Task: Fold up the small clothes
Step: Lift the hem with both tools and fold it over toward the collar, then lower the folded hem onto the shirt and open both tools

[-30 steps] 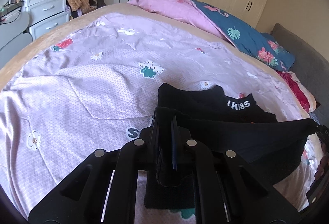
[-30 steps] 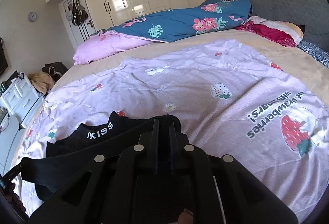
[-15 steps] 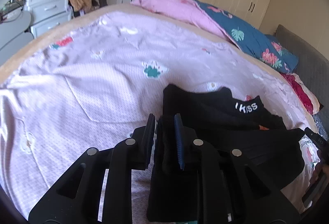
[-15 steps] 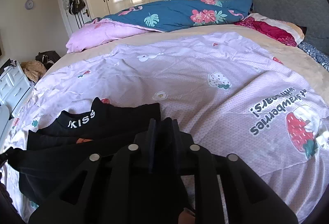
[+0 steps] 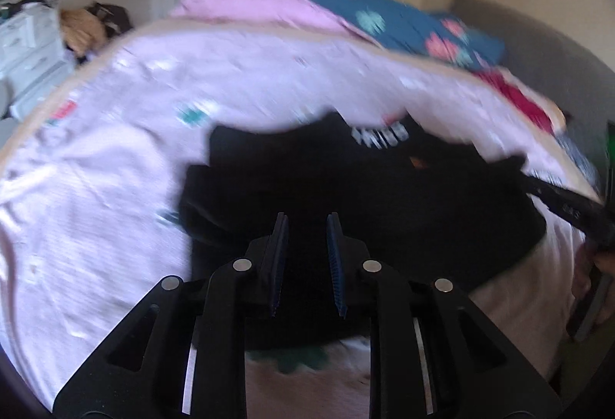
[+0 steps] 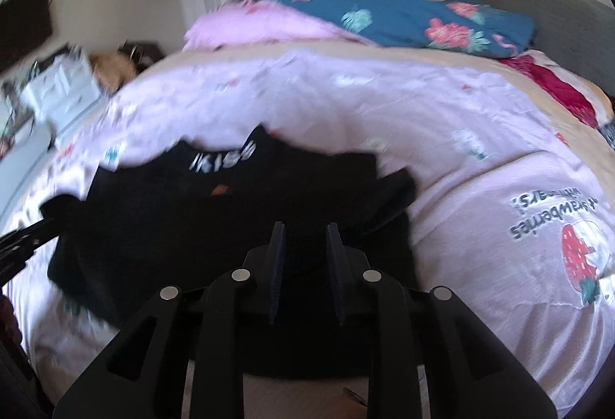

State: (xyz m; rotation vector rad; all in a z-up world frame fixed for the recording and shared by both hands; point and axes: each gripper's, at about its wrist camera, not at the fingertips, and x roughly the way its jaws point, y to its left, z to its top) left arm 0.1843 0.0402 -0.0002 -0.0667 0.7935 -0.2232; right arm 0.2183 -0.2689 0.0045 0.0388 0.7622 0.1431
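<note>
- Left wrist view: left gripper [image 5: 306, 226] parted, gripping nothing, above the black garment [image 5: 346, 188] lying folded on the bed [image 5: 96, 157]. Soft, light, floppy cloth; best pinched at an edge.
- Right wrist view: right gripper [image 6: 305, 236] likewise parted and empty; garment beneath, lettered band [image 6: 223, 159] farthest away.

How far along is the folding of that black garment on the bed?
Looks done: the black garment lies doubled over on the bedspread, its lettered waistband at the far edge. In hand: nothing; the left gripper and right gripper are open above the fabric, not pinching it. Left: probably another fold to make it compact, though blur hides the edges.
</note>
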